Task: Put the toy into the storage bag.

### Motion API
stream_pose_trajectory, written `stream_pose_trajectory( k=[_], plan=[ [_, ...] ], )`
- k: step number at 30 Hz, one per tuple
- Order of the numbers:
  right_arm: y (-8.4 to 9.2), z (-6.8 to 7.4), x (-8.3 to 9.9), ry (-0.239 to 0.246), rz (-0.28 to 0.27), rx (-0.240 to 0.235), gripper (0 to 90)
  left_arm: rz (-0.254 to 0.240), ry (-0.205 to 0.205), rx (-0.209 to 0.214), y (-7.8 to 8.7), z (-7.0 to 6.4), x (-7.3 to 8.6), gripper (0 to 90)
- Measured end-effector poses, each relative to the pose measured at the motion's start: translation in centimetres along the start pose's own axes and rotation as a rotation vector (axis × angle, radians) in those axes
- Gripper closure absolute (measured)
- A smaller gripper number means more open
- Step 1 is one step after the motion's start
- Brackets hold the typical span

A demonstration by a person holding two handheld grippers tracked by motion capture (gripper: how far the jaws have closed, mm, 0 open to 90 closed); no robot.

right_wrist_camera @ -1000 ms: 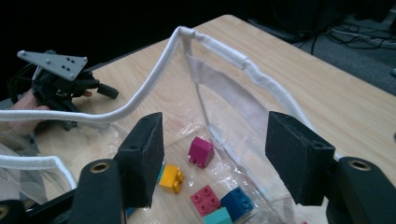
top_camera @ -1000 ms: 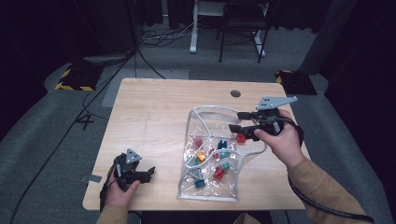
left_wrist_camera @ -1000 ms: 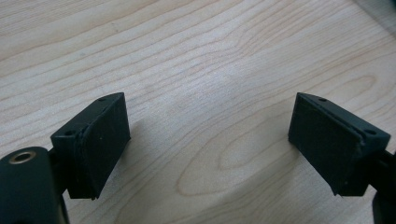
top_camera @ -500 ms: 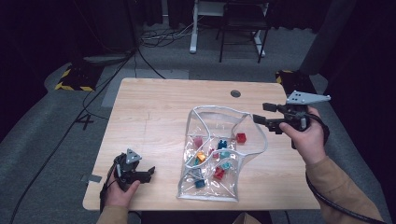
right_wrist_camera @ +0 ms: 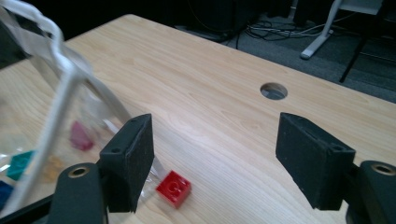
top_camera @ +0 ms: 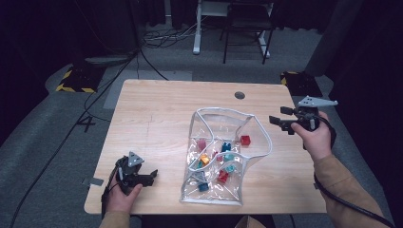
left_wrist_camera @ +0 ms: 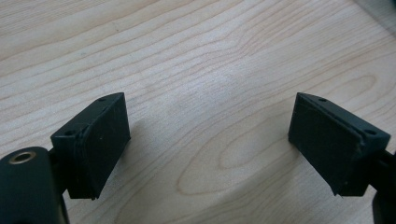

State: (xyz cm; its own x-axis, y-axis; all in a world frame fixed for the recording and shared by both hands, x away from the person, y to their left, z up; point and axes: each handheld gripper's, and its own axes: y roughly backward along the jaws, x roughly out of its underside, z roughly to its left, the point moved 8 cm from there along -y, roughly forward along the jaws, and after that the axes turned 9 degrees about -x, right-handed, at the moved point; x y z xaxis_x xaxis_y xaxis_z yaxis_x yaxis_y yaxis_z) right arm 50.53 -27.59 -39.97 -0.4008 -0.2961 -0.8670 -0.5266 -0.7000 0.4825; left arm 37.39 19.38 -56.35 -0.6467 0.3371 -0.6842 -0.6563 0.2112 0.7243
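High view: the clear bag [top_camera: 223, 156] lies on the table [top_camera: 157, 123] with its white-rimmed mouth toward the far edge, and small coloured blocks lie inside it. A red block [top_camera: 245, 140] sits inside the loop of the bag's rim near its right side; whether it rests on the plastic or on bare wood cannot be told. The right gripper [top_camera: 281, 121] is held off to the right of the bag, jaws pointing at the rim. The left gripper [top_camera: 151, 176] rests near the front left corner, well apart from the bag.

Left gripper view: the jaws stand wide apart over bare wood, holding nothing.

Right gripper view: the jaws have just been opening and now stand wide, with nothing between them. The red block [right_wrist_camera: 173, 187] lies on the table just beside the left jaw, touching the bag's film.

Procedure, as judged: the step in hand appears to be loading blocks into the bag. Before the next approach, steady the rim with the left gripper so the mouth stays open. Bring the right jaws down squarely astride the block, clear of the film, to avoid pinching plastic.
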Motion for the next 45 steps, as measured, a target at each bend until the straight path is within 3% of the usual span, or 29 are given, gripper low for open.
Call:
stream_pose_trajectory(
  k=[5, 8, 22, 37, 45],
  plan=[
    [-2.3, -0.9, 2.4, 0.011, 0.043, -0.011, 28.1, -0.001, 0.000, 0.001, 0.0, 0.0, 0.0, 12.9],
    [-3.1, -0.8, 3.0, 0.008, 0.056, -0.021, 27.7, -0.002, -0.001, -0.001, 0.0, 0.1, 0.0, 12.9],
    [-9.3, 0.8, 7.6, -0.008, 0.142, -0.106, 27.2, 0.001, 0.004, -0.005, 0.0, 0.1, 0.0, 12.9],
    [-11.8, 1.7, 10.1, -0.006, 0.178, -0.119, 29.5, 0.003, 0.007, -0.010, 0.0, 0.2, 0.0, 12.9],
    [-12.6, 1.7, 11.0, 0.008, 0.186, -0.094, 34.4, 0.003, 0.004, -0.011, 0.0, 0.2, 0.0, 12.9]
  ],
)
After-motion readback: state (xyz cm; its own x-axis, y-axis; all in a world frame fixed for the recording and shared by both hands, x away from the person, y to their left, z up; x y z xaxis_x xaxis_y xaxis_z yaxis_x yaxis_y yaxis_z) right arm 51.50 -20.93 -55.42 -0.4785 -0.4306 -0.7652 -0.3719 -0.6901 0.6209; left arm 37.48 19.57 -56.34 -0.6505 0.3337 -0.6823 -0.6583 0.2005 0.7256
